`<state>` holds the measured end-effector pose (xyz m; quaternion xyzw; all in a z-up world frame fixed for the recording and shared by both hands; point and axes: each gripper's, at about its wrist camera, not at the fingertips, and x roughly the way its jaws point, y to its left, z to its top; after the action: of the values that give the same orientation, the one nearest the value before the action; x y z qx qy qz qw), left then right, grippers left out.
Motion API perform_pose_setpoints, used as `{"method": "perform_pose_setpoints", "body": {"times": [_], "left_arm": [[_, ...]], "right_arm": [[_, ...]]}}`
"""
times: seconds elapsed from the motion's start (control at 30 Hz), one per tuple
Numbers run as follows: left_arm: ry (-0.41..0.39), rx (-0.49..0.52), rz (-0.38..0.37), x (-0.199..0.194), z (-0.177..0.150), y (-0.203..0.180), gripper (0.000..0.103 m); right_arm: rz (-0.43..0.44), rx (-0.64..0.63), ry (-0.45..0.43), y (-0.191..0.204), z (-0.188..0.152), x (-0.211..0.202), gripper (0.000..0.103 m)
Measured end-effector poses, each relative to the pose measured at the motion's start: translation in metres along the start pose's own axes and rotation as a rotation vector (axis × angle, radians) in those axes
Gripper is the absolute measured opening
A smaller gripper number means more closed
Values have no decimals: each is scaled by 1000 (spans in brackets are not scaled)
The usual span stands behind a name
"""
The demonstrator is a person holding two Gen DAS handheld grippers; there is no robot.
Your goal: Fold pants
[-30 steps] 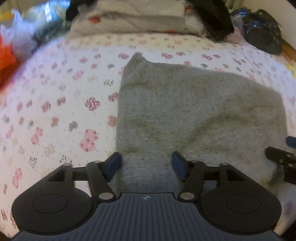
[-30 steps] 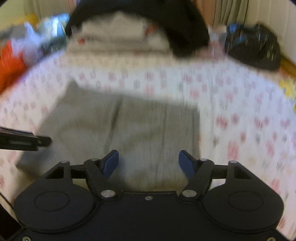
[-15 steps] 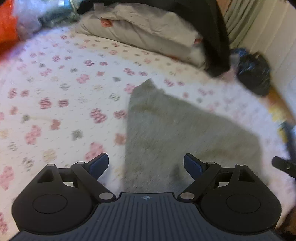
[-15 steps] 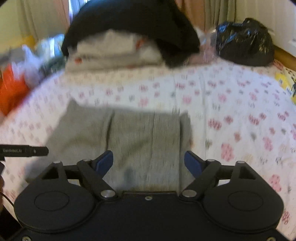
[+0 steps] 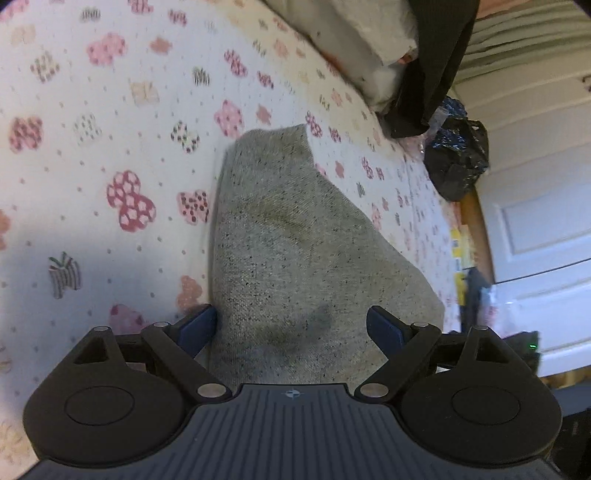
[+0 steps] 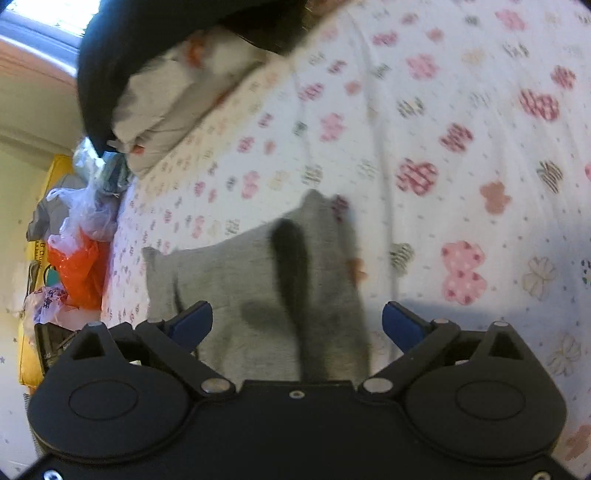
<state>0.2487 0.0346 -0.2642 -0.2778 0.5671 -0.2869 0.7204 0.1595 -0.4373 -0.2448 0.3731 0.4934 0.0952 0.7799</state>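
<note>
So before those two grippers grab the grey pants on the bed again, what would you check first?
1. Left gripper open: ok.
2. Right gripper open: ok.
3. Grey pants lying on the floral bedsheet, in front of both grippers: ok.
4. Nothing lying on top of the pants: ok.
5. Edges lined up squarely: cannot tell, right view blurred.
6. Black bag away from the pants: ok.

We see a flower-print bedsheet [image 5: 110,110] filling both views, a white panelled door [image 5: 535,229] at right, and a bright window [image 6: 44,14] at upper left.
</note>
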Motion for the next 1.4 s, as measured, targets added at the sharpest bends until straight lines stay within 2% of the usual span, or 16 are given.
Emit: {"method": "perform_pose_setpoints", "body": {"times": [0.07, 0.23, 0.4, 0.47, 0.57, 0.7, 0.73, 0.8, 0.87, 0.9, 0.93, 1.0, 1.03, 1.1, 1.2, 1.4], "left_arm": [[16, -16, -54, 3, 3, 4, 89], [86, -46, -148, 15, 11, 11, 92], [131, -52, -194, 17, 17, 16, 92], [145, -34, -199, 20, 16, 13, 92], [172, -33, -232, 25, 15, 14, 92], [206, -50, -293, 32, 15, 15, 92], [208, -56, -301, 34, 15, 15, 92], [209, -69, -323, 37, 15, 16, 91], [212, -88, -344, 39, 13, 18, 82], [214, -97, -341, 39, 12, 20, 76], [216, -106, -334, 40, 11, 22, 63], [220, -118, -306, 40, 9, 29, 38], [224, -127, -294, 39, 8, 33, 19], [224, -155, -291, 37, 5, 44, 15], [193, -138, -308, 29, 4, 47, 12], [135, -101, -322, 12, 14, 33, 9]], "right_arm": [[-3, 13, 21, -6, 2, 5, 101], [74, 1, 85, -9, 8, 16, 103], [154, -5, 147, -10, 19, 22, 101], [199, 5, 213, -10, 18, 30, 98], [186, -29, 216, -3, 18, 35, 100], [263, 35, 221, -19, 23, 38, 100], [282, 52, 224, -23, 24, 38, 98], [281, 43, 232, -23, 24, 38, 89], [252, 20, 250, -21, 23, 40, 64], [234, 8, 257, -19, 22, 42, 60], [233, -1, 258, -18, 22, 42, 48], [244, 22, 272, -23, 19, 45, 44], [249, 23, 266, -24, 18, 44, 41], [263, 23, 252, -26, 16, 40, 39], [278, 5, 237, -28, 13, 32, 36], [250, -78, 224, 0, 18, 19, 35]]}}
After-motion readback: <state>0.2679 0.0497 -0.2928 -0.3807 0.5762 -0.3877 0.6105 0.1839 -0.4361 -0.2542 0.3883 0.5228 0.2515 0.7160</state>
